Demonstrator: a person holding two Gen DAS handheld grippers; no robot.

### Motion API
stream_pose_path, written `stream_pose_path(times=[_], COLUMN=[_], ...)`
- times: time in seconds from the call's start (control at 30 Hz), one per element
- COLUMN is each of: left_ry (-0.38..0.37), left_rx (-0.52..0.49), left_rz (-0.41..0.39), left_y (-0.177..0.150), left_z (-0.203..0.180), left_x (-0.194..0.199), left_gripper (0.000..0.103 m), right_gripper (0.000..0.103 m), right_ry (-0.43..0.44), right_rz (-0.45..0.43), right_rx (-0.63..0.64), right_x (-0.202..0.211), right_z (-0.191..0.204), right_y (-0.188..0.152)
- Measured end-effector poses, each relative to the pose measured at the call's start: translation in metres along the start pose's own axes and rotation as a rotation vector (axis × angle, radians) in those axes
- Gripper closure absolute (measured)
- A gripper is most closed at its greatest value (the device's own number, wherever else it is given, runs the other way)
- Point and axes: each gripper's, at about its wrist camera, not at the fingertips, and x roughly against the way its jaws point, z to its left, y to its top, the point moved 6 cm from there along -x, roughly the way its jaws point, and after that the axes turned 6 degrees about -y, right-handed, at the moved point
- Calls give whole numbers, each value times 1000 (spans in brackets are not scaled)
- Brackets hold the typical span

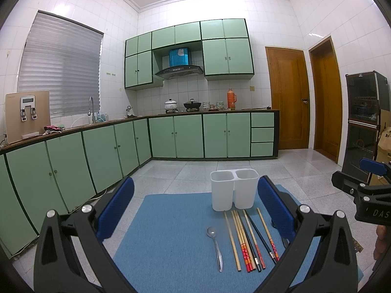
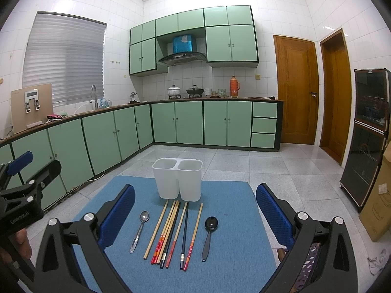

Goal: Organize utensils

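The left gripper (image 1: 195, 210) has its jaws spread wide, nothing between them, hovering above the near edge of the blue mat (image 1: 158, 232). The right gripper (image 2: 195, 212) is likewise spread wide and empty, held over the same mat.

On the mat lies a row of utensils, all with their long axes running from the near edge toward the holder. The metal spoon (image 2: 139, 230) lies at the left, bowl end away. Beside it the chopsticks (image 2: 171, 234) lie roughly parallel, red-painted ends nearest. A black spoon (image 2: 209, 234) lies at the right, bowl away.

Just beyond the chopstick tips stands the white two-compartment holder (image 2: 178, 179), upright.
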Motion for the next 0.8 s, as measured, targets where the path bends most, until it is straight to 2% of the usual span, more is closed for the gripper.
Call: stream_pose_path(times=[0.8], left_ry=[2], left_rx=[-1], left_rz=[1], left_y=[1], left_z=[1], left_x=[2], left_gripper=[5], right_gripper=[6], right_ry=[1], right_rz=[2], right_rx=[0], right_x=[1], right_z=[1], right_y=[3])
